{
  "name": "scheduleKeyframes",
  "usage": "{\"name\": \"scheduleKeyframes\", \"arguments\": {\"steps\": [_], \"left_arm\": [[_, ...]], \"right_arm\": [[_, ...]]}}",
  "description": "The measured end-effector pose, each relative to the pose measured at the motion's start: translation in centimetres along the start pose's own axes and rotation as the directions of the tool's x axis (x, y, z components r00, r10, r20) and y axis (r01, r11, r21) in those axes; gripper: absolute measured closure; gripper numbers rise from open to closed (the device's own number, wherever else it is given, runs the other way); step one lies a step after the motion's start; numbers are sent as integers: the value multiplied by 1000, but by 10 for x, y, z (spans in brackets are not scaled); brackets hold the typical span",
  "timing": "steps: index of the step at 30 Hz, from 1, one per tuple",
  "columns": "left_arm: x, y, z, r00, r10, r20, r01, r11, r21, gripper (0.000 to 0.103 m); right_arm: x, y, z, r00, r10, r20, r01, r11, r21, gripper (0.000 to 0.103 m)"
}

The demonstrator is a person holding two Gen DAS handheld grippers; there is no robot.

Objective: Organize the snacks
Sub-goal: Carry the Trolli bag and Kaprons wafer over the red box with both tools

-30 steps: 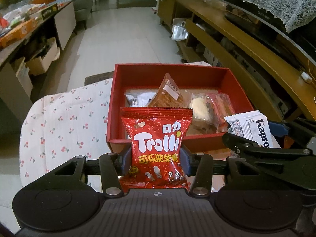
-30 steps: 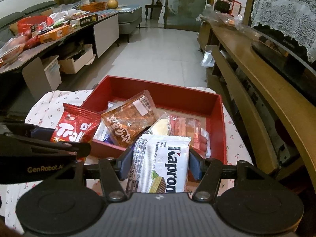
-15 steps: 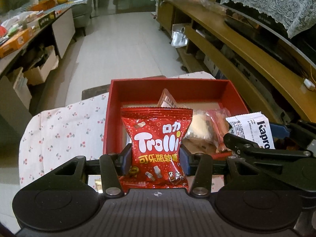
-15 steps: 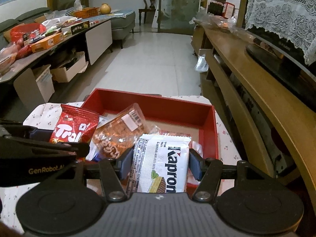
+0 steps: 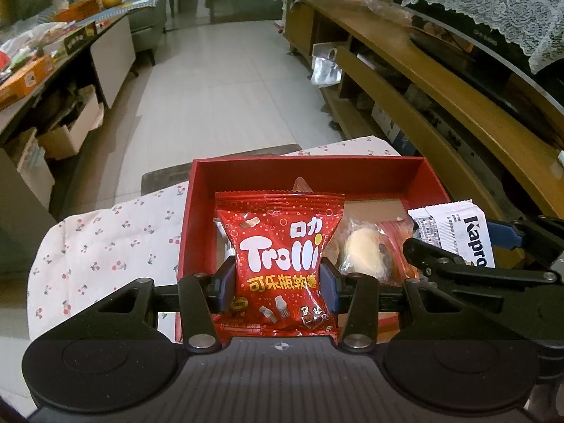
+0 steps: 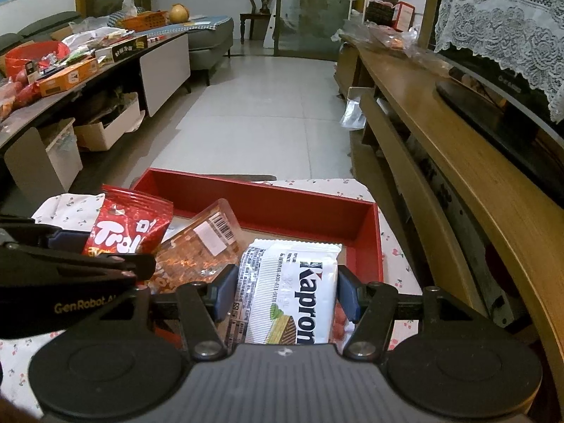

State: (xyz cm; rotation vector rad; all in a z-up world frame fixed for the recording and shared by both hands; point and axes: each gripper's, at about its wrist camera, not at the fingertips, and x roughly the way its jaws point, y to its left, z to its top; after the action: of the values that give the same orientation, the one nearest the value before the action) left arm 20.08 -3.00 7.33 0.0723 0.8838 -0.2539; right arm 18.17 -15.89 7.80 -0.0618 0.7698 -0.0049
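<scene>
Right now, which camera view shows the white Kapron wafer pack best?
The right wrist view: the Kapron pack faces the camera, gripped in the right tongs. The left wrist view shows only its upper part at the right edge.

A white cloth printed with small red cherries covers the worktop. A long wooden shelf unit runs toward two o'clock; a dark wooden chair stands at twelve.
</scene>
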Motion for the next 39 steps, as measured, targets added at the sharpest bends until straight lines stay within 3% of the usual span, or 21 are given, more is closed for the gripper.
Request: {"name": "scheduleKeyframes", "arguments": {"steps": [31,39], "left_arm": [[54,1,8,996,50,-68,-52,998,-32,49],[54,2,8,996,46,-71,-48,998,-34,42]], "right_arm": [[61,-3,6,998,-13,-63,11,999,-33,26],[67,-5,6,997,-21,-80,20,1000,-23,26]]}}
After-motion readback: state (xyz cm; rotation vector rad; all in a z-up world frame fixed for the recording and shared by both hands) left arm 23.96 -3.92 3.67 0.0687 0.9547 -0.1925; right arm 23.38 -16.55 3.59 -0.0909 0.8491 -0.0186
